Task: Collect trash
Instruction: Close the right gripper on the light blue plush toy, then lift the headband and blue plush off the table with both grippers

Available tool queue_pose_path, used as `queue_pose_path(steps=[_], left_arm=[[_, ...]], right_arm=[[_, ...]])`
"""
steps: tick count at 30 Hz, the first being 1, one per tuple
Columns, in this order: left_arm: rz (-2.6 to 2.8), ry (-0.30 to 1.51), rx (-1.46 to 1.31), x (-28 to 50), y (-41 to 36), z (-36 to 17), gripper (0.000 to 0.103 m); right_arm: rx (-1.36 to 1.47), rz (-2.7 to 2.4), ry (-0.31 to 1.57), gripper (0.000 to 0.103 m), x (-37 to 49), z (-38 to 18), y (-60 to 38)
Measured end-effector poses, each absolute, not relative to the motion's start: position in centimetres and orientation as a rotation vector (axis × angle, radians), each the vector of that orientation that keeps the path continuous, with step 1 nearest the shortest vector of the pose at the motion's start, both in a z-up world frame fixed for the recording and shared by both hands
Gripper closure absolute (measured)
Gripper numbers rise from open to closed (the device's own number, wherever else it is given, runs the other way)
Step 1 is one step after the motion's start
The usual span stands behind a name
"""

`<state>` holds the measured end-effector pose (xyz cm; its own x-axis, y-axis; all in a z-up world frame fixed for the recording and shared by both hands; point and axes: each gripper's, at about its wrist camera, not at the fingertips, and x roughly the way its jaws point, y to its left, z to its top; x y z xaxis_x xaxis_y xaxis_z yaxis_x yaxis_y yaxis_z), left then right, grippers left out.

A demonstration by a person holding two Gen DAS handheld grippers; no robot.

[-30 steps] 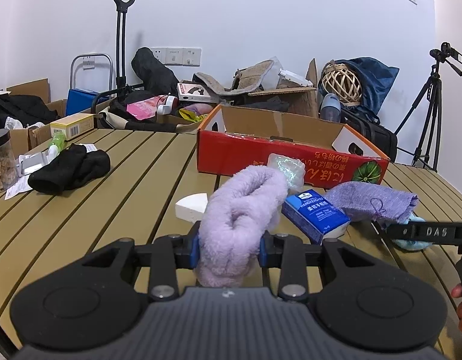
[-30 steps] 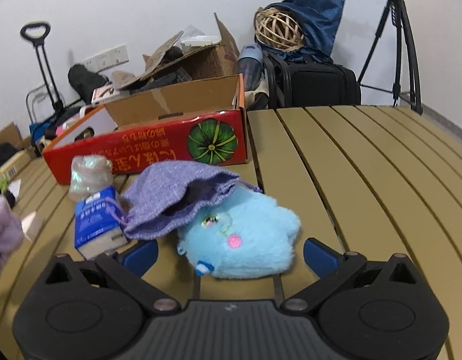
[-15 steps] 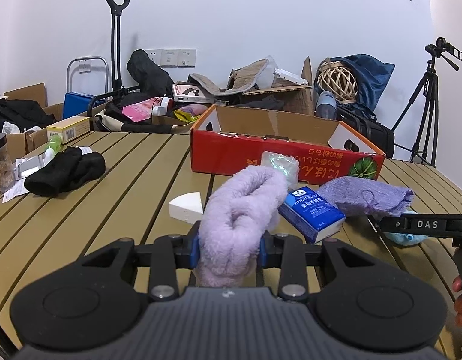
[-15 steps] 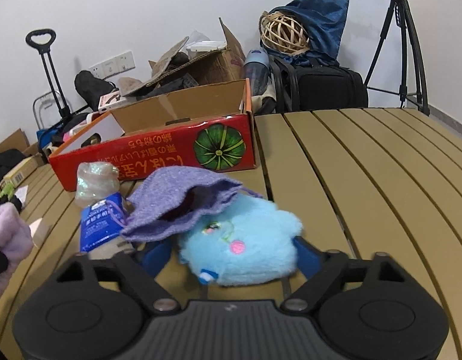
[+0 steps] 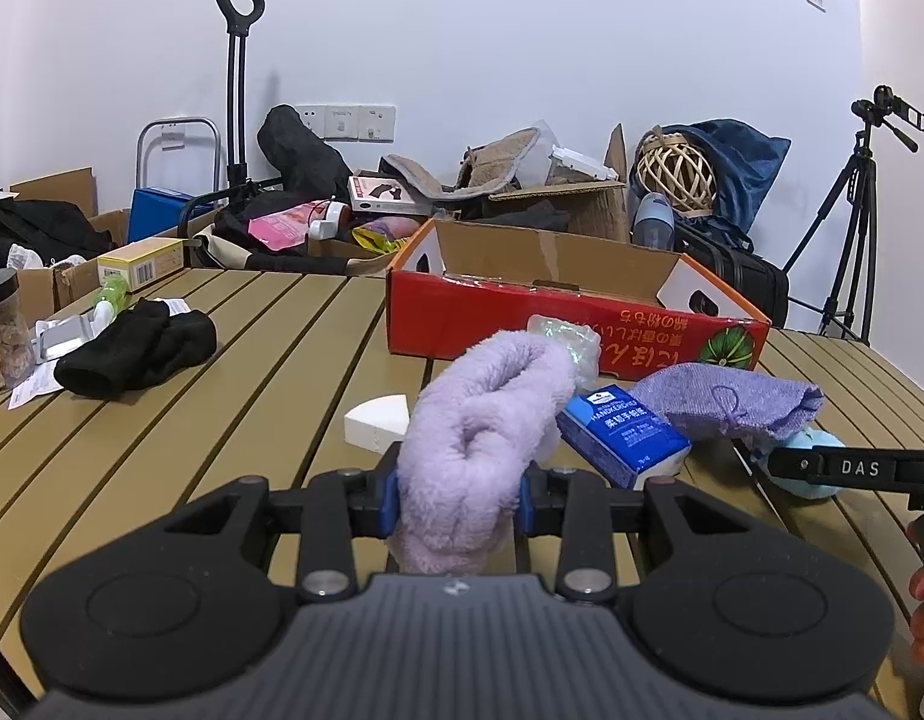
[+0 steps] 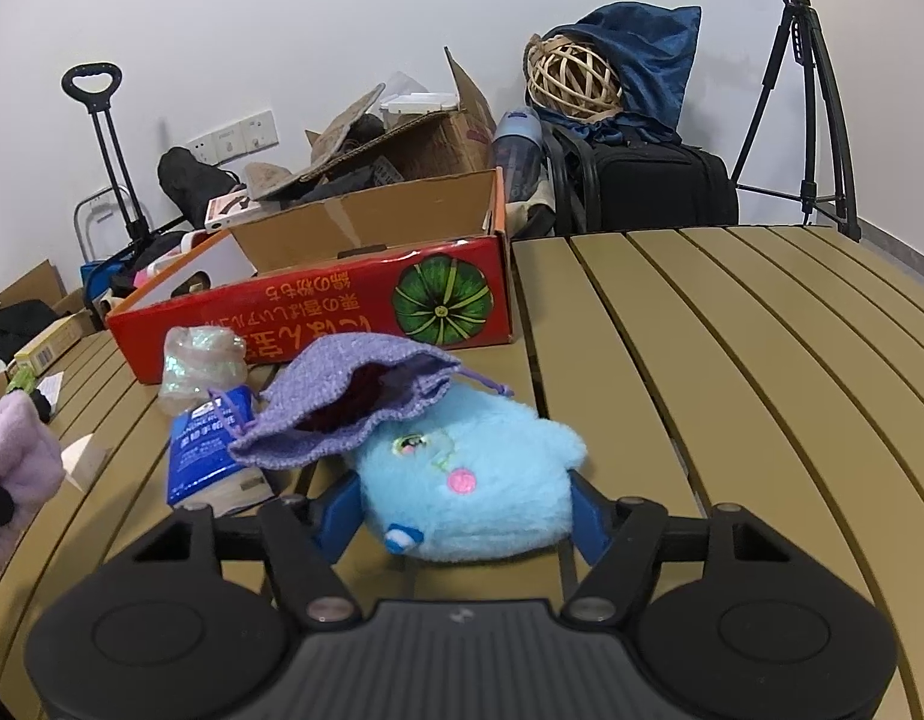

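The left gripper (image 5: 459, 495) pinches a fluffy lilac fleece roll (image 5: 480, 450) between its blue pads, the roll standing up out of the jaws above the slatted tan table (image 5: 192, 420). The right gripper (image 6: 462, 510) has its jaws closing around a sky-blue plush toy with a pink cheek spot (image 6: 468, 480); the blue pads sit against both flanks of the toy, which lies on the table. At the toy's 11 o'clock a purple knitted drawstring pouch (image 6: 354, 384) drapes over it, and a blue tissue pack (image 6: 207, 450) lies at its 9 o'clock. An open red cardboard box with a pumpkin print (image 6: 318, 312) stands at 12 o'clock, a crumpled clear wrapper (image 6: 201, 363) just before it.
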<state>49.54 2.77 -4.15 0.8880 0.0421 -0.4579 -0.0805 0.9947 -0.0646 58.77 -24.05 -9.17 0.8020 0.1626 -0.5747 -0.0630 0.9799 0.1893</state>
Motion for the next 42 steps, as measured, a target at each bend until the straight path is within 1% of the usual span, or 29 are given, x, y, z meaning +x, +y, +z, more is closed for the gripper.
queue_pose_path(steps=[14,19,29,42], left_arm=[[0.055,0.440,-0.136,46.4,3.2,-2.0,0.068],[0.053,0.444,-0.191,44.2,3.7,-1.8,0.068],[0.080,0.405,-0.139,38.9,3.6,-1.5,0.068],[0.084,0.371,-0.112,33.7,4.3,-1.1,0.068]], right_arm=[[0.163,0.103,0.598,0.035,54.3,-6.8,-25.2],[0.190,0.102,0.549,0.035,51.5,-5.9,-25.7],[0.239,0.089,0.439,0.035,45.1,-5.2,-27.4],[0.149,0.148,0.319,0.035,37.2,-3.9,-26.9]])
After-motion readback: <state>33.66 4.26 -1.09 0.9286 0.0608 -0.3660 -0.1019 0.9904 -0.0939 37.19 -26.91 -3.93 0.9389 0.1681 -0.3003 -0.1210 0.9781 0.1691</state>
